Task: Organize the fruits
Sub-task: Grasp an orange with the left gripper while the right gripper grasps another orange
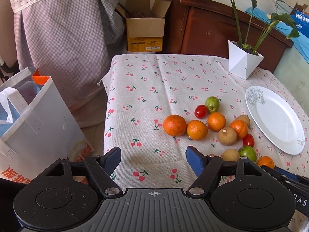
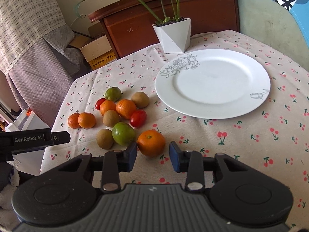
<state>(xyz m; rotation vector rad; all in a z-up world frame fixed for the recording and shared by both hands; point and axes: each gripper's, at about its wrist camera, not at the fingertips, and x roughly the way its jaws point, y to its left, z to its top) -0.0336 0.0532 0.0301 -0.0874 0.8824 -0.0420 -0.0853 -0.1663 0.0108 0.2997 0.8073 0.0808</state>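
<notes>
At the counter's (image 1: 135,100) left edge the left tool (image 1: 153,159) hangs with its jaws standing wide and nothing between them, only bare cherry-print cloth beneath. Beyond it, toward the middle of the counter, the fruit lies in a loose cluster: a large orange (image 1: 174,125) at the left of the group, then smaller oranges, brown round fruits, two red tomatoes and two green fruits, most touching a neighbour. The right tool (image 2: 153,154) sits at the near edge of that cluster with its jaws drawn in narrow around the nearest orange (image 2: 151,142); the left pad (image 2: 133,150) looks to be just touching the peel, while a sliver of cloth shows at the right pad, so the grip seems not yet firm. Rightmost, the white plate (image 2: 258,89) lies bare near the counter's far right corner, in front of the potted plant (image 2: 174,35).

The step in hand looks like the first pick. Next calls for closing fully on that orange, lifting it clear of the green fruit (image 2: 123,133) beside it, and carrying it right to the plate.
</notes>
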